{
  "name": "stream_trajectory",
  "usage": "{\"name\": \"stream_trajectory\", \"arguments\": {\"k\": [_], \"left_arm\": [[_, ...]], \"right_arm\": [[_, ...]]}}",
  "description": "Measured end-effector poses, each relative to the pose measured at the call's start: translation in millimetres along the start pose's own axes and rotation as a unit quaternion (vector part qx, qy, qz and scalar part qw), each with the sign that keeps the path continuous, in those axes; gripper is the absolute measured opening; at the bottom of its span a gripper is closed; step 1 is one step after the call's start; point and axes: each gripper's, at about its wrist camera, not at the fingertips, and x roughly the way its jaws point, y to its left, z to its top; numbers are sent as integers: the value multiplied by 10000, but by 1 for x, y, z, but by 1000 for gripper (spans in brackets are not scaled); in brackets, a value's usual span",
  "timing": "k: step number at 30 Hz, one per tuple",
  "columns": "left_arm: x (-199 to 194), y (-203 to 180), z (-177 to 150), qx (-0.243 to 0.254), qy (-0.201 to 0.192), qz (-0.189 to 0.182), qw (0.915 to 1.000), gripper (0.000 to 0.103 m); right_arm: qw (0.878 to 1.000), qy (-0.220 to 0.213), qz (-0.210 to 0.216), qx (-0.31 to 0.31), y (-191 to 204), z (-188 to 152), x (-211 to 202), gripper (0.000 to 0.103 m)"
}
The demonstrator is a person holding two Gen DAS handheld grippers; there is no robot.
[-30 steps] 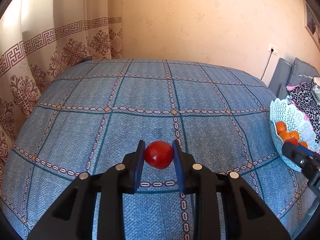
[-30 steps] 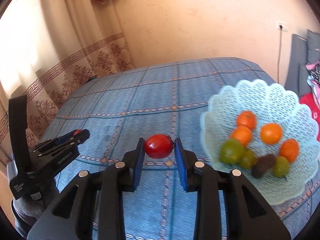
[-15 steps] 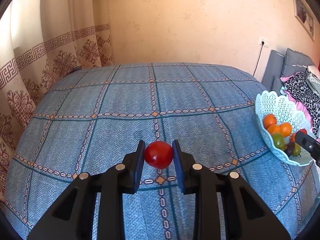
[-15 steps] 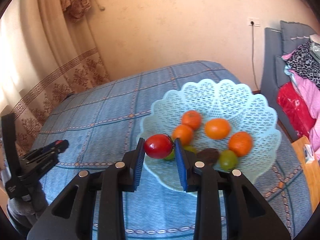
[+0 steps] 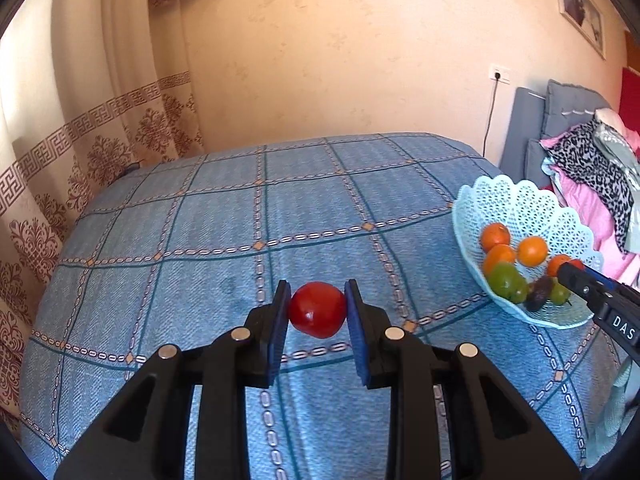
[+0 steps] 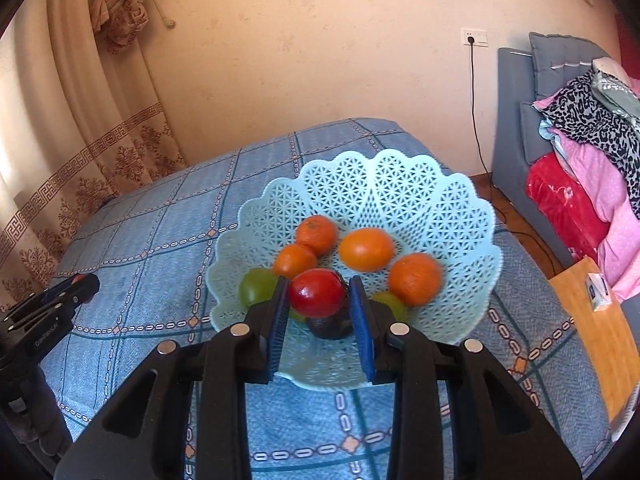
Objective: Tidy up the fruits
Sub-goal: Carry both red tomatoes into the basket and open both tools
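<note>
Comparing this moment with a second ago, I note that the basket (image 6: pixel 440 204) now sits directly under my right gripper (image 6: pixel 318 300), where before it lay off to the side; the red tomato (image 6: pixel 318 292) in that gripper now hangs over the fruit already in the basket. I judge this to be the release step.

Right gripper: the jaws are opening. The tomato is between the pads; a thin gap shows on the right pad's side, while it looks to touch the left pad. I cannot tell whether it has begun to drop. Below it lie a dark fruit (image 6: pixel 332 326), the green fruits (image 6: pixel 256 290) and the oranges (image 6: pixel 366 249), so it will likely settle on top of them and may roll.

Left gripper (image 5: pixel 318 310): closed on a second red tomato (image 5: pixel 318 310), both pads pressing its sides. It hangs above the blue checked bedspread (image 5: pixel 200 240), near the middle of the bed, with the basket well apart toward the bed's right edge. In the left wrist view the tip of the right gripper reaches over the basket's near rim. Since a second ago this view has swung so that more of the basket shows.

I judge that one tomato is about to be placed; the left one is not yet delivered.
</note>
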Motion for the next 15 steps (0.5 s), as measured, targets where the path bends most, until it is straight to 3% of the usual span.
{"name": "stream_trajectory", "arguments": {"k": [1,2,3,15], "left_arm": [[0,-4,1,25,-3,-11,10000,28],[-1,-9,2,61,-5,-30,10000,28],[-1,-12,2,86,-5,-41,10000,28],[-7,-67,13,387,-20,-425,9983,28]], "right_arm": [[10000,-8,-5,45,-3,0,-1,48],[9999,-57,0,97,-6,-1,-3,63],[9998,-144,-5,133,-9,-1,-7,65],[9968,-597,8,533,-52,2,-37,66]]}}
